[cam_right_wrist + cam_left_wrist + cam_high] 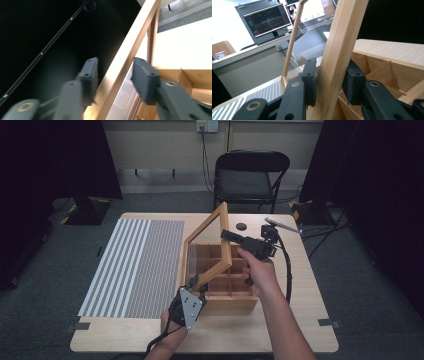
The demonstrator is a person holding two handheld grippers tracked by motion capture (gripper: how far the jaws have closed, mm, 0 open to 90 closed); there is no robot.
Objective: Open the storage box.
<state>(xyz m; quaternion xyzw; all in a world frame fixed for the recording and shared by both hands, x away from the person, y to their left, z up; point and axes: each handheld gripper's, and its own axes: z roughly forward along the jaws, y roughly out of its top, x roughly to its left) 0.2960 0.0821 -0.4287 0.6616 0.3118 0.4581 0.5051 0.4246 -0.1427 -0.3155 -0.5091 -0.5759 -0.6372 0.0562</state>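
Note:
A wooden box point(235, 301) with several compartments stands on the table, its glass lid point(206, 227) raised and tilted up to the left. My left gripper point(195, 282) is at the lid's near lower corner. In the left gripper view its jaws press both faces of the lid's wooden frame bar point(337, 50), so my left gripper point(329, 75) is shut on it. My right gripper point(226, 235) is held at the lid's right edge. In the right gripper view the frame edge point(127, 47) passes between the spread jaws with gaps on both sides, so my right gripper point(115, 72) is open.
A striped grey and white mat point(135, 265) covers the left half of the table point(300, 320). A small black disc point(241, 226) lies behind the box. A black folding chair point(250, 175) stands beyond the far edge. Monitors point(265, 21) stand in the background.

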